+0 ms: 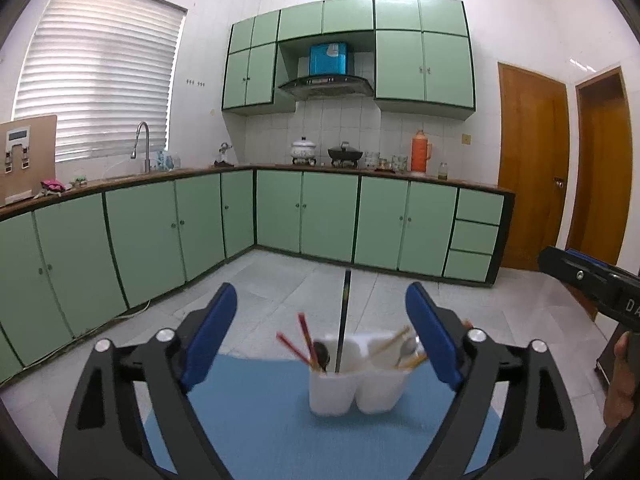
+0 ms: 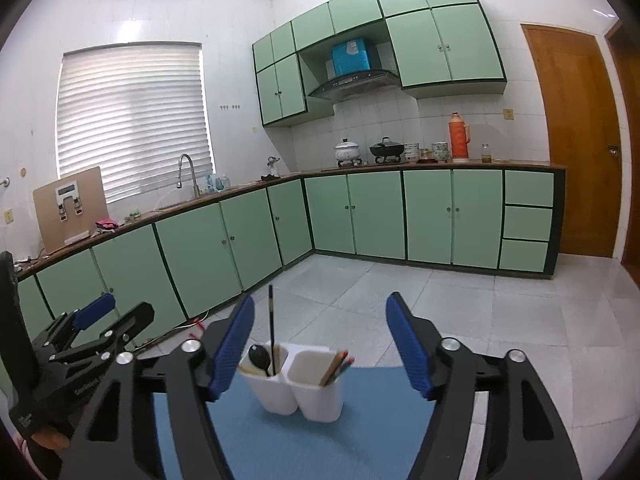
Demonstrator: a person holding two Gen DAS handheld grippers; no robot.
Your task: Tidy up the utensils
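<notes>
Your left gripper (image 1: 320, 334) has its blue-padded fingers (image 1: 210, 334) spread wide apart, with nothing clamped between them; the white two-compartment utensil holder (image 1: 358, 384) stands beyond the fingertips, on the blue mat (image 1: 260, 420) that covers the table. Your right gripper (image 2: 320, 346) likewise has its fingers (image 2: 408, 344) well apart and empty, with the same holder seen past them, nearer the left finger. In the left wrist view, the holder's left compartment carries red chopsticks (image 1: 302, 338), a dark spoon (image 1: 321, 353) and a long black chopstick (image 1: 344, 316) that stands almost upright and rises well above the rim. The right compartment carries tan chopsticks (image 1: 394, 342) and a metal spoon (image 1: 408, 346), all leaning to the right. In the right wrist view the dark spoon and the black chopstick show in the left compartment, and a bundle of chopsticks leans right in the other. Neither gripper touches the holder or any utensil. Your right gripper shows at the right edge of the left wrist view, with part of a hand (image 1: 620, 384) below it; your left gripper shows at the near left of the right wrist view. In the far scene, green kitchen cabinets (image 1: 328, 216) run along two walls, with an orange thermos (image 1: 421, 151) on the far counter.
</notes>
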